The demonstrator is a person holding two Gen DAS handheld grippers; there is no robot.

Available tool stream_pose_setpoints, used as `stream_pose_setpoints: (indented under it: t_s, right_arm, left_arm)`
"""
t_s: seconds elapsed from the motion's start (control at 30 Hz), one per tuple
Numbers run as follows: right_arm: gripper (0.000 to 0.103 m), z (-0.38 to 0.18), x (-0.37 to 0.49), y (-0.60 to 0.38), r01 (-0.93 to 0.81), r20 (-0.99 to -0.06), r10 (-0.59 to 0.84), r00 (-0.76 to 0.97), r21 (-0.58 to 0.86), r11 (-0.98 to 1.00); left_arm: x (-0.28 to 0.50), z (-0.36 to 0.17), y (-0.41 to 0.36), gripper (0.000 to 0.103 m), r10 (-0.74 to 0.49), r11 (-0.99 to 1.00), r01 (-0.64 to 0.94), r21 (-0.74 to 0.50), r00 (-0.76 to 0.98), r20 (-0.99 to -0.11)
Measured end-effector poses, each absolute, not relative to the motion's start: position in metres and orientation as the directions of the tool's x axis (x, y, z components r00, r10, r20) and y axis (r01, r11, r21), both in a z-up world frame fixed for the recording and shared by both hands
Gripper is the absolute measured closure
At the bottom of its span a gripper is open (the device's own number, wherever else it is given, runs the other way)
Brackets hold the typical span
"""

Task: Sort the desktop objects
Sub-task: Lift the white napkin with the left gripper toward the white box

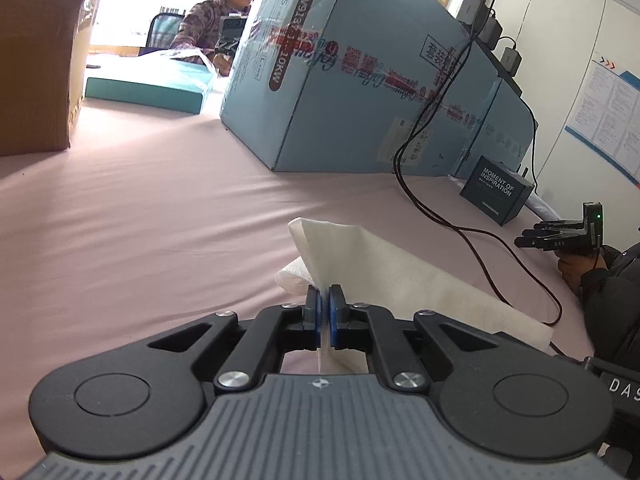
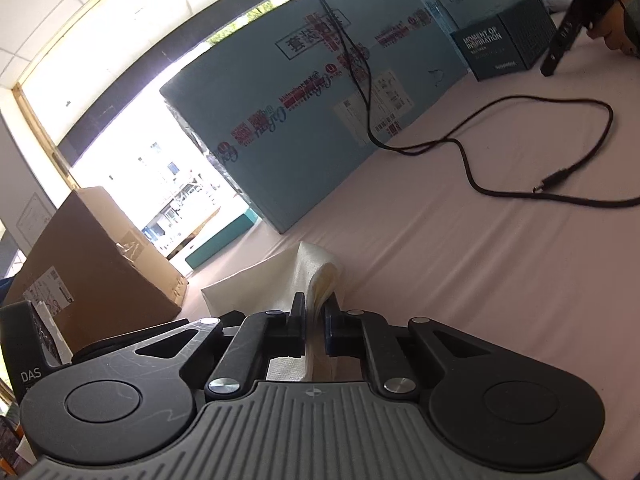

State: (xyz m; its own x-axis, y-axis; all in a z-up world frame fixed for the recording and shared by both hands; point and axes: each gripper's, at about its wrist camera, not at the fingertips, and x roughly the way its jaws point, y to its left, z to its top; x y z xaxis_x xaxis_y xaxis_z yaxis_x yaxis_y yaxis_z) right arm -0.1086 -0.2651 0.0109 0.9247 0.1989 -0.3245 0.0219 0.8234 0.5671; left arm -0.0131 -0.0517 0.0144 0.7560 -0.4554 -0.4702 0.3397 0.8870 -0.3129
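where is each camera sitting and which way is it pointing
Left wrist: low behind the left gripper, facing along the pink tablecloth toward the large light-blue cardboard box; it is shut on a white paper napkin.
Right wrist: behind the right gripper, tilted, facing the same box; it is shut on the napkin.
Shared: napkin, box, black cable, small dark printed box, brown cardboard box.

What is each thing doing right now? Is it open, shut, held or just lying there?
left gripper: shut on white napkin
right gripper: shut on white napkin
white napkin: pinched, partly lifted
black cable: plug end loose on the table
big blue box: closed, taped
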Motion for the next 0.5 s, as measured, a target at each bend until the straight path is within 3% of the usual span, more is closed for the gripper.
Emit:
stream_pose_setpoints:
  t_s: [0.2,0.5]
  right_arm:
    - [0.096,0.048,-0.131,-0.224,-0.112,-0.23,0.196,0.953,0.332,0.937]
    - [0.096,0.093,-0.139,-0.179,-0.3,-0.135,0.359,0.924,0.325,0.897]
  left_arm:
    - [-0.055,0.037,-0.027,0.1,-0.412,0.905,0.321,-0.28,0.826,-0.385]
    - [-0.121,0.08,0.044,0.1,-0.293,0.94,0.229,-0.253,0.923,-0.25]
